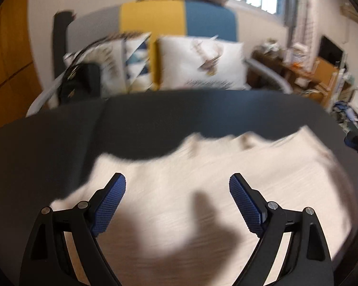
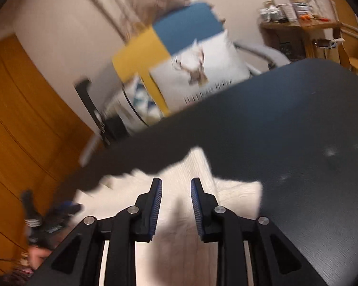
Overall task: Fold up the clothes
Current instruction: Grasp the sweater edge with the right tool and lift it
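Right now, a big dark table point(image 1: 155, 119) fills most of both views, and it looks blurry. Behind the table stands a sofa point(image 1: 179, 19) with grey, yellow and blue parts. Two white pillows lean on the sofa, and the pillow with a deer picture point(image 1: 202, 64) is on the right. Off to the right is a brown shelf point(image 2: 298, 28) with many small things on top, too blurry to name. An orange-brown wooden wall point(image 2: 23, 119) shows on the left side of the right wrist view.

On the near part of the table lies a cream white cloth point(image 1: 202, 178). It is spread out flat, and its far edge is bumpy and wavy. One pointy corner of the cloth sticks out toward the sofa in the right wrist view. Dark shadows fall on the cloth.

The left gripper point(image 1: 176, 190) hangs just over the cloth. Its blue pads point(image 1: 109, 202) are far apart, and nothing is between them.

The right gripper point(image 2: 176, 190) is over the cloth too. Its two fingers are close to each other with a small gap left, and no cloth is pinched in that gap
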